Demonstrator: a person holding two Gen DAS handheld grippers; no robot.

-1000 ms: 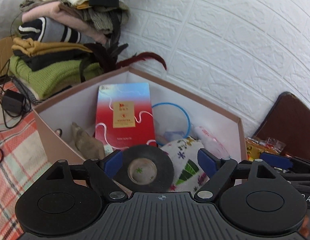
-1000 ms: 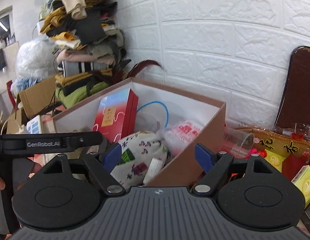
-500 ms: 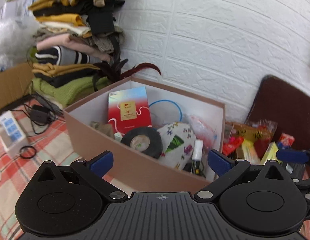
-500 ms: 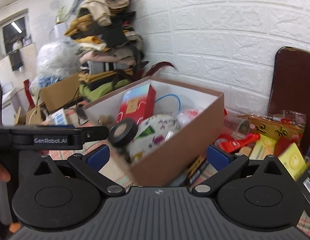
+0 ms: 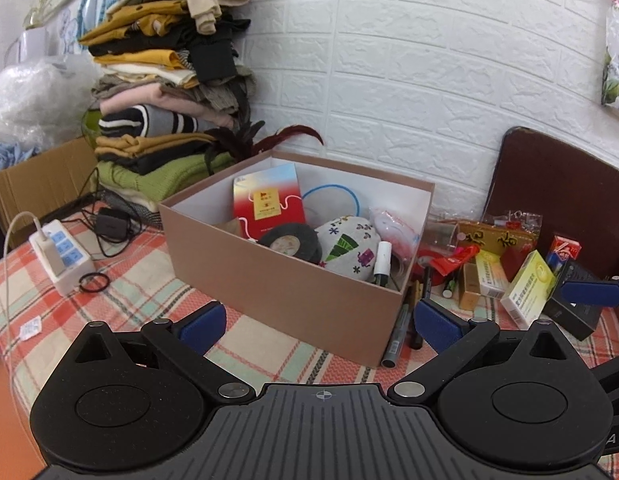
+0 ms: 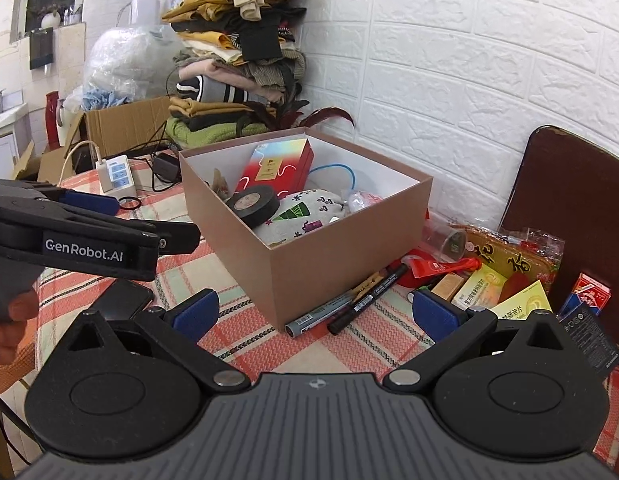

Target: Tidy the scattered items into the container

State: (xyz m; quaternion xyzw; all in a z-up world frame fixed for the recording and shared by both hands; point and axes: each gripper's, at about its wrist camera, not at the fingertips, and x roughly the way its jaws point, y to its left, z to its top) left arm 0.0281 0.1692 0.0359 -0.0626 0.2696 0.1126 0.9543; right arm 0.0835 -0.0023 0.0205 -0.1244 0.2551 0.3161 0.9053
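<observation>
Brown cardboard box (image 5: 293,280) sits on the plaid-covered bench (image 5: 141,288), black tape roll (image 5: 290,242) inside; markers (image 6: 349,300) lie beside it. Left gripper (image 5: 317,320) and right gripper (image 6: 315,310) both gape, empty.

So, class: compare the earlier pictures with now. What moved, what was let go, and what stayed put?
The left gripper let the black tape roll go into the cardboard box and drew back, jaws open. The right gripper also drew back, open and empty. Box and pens stayed put.
</observation>
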